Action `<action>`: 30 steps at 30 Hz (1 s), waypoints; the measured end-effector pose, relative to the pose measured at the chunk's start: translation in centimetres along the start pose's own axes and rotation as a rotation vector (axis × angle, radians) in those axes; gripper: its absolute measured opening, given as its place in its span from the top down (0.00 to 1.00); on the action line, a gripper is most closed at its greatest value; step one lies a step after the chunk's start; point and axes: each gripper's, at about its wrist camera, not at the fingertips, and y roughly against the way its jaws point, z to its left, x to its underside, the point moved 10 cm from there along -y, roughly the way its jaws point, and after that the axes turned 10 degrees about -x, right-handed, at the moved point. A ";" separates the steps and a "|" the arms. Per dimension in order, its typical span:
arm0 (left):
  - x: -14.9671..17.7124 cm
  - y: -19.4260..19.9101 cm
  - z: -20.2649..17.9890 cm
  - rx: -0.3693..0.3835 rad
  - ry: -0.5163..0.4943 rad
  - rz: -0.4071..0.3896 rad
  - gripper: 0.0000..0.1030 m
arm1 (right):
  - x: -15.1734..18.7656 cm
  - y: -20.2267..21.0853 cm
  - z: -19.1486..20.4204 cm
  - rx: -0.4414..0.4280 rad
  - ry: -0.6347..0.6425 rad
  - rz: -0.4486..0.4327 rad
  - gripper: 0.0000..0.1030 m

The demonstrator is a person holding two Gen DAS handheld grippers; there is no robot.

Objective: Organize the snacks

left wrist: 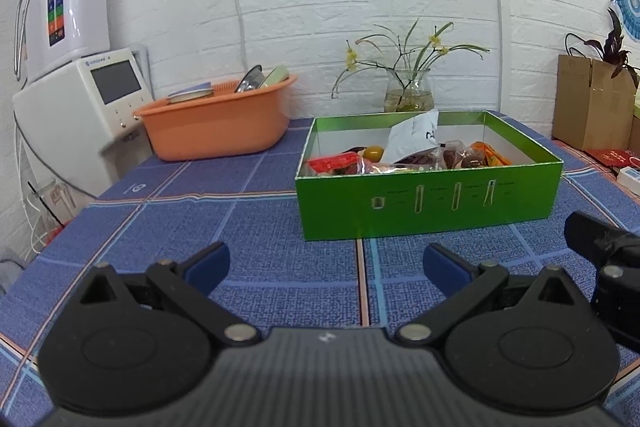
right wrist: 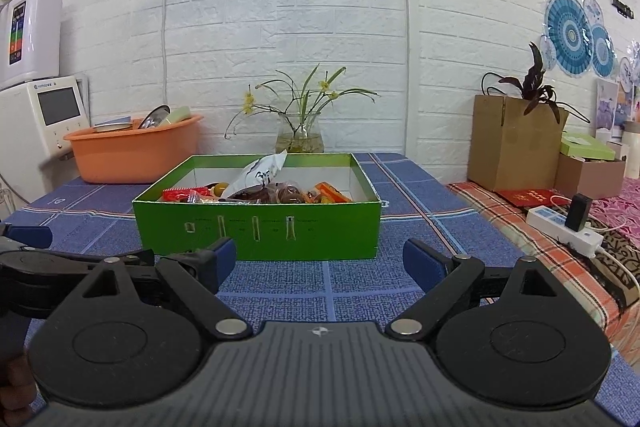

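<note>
Two grippers, left and right, are released, empty, near the green box of snacks on the cloth.

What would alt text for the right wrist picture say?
An open green box full of wrapped snacks sits on a blue checked tablecloth, with the right tongs open and empty just before it. Behind stand an orange basin and a vase of flowers.
</note>
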 end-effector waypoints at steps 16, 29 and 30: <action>0.5 0.0 -0.5 0.031 0.020 0.011 0.00 | 0.7 -0.3 -1.0 0.017 -0.024 0.023 0.00; 0.9 -0.2 -0.5 0.046 0.039 0.035 0.00 | 1.0 -0.3 -1.3 0.021 -0.025 0.030 0.00; 0.9 -0.1 -0.5 0.045 0.040 0.030 0.00 | 1.0 -0.4 -1.3 0.022 -0.025 0.031 0.00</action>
